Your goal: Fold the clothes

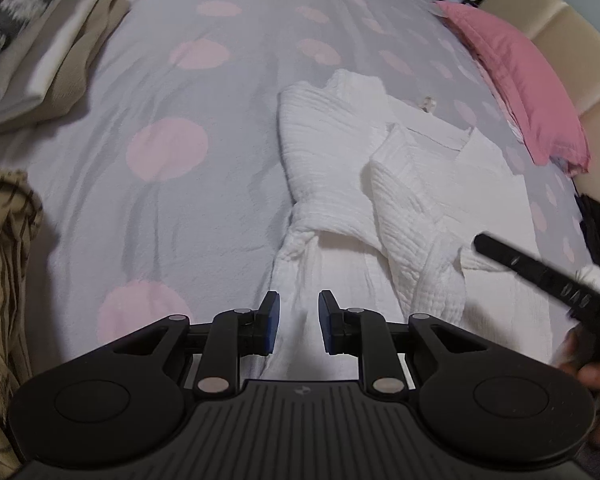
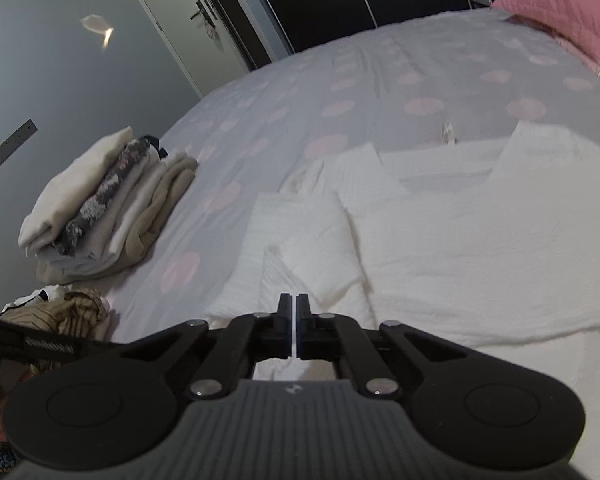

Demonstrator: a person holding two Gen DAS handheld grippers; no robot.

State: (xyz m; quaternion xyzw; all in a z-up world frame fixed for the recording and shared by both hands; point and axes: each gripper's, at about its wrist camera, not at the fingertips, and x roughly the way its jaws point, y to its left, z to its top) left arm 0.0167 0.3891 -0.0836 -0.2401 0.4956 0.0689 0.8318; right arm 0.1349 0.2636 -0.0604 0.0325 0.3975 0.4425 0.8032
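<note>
From the left wrist, the white robe [image 1: 340, 184] lies spread on the spotted bedspread [image 1: 160, 80], one sleeve folded across its body toward the collar; it serves here as the landmark; the left gripper [image 1: 299, 322] hovers over the robe's near hem, its blue pads apart with cloth showing in the gap below, though whether they pinch any of it cannot be told from this angle; the right gripper [image 1: 540, 270] shows only as a dark finger reaching in over the robe's right side, with part of a hand [image 1: 596, 372] behind it; a pink pillow [image 1: 516, 80] sits beyond the robe to the right, a folded stack [image 1: 48, 52] well to its left, and a striped garment [image 1: 4, 280] lies crumpled near the left edge; from the right wrist, the right gripper [image 2: 293, 326] is clenched with nothing visibly caught between the jaws, poised just above a folded sleeve of the robe [image 2: 460, 240]; the stack [image 2: 108, 208] stands well left of the robe, the striped garment [image 2: 76, 312] nearer; the step in hand looks like the sleeve folds, one sleeve laid in and the body not yet doubled; the next move likely calls for the right jaws to part, take a fresh edge of the robe, and work with the left to bring hem toward collar without dragging the laid sleeve askew.
</note>
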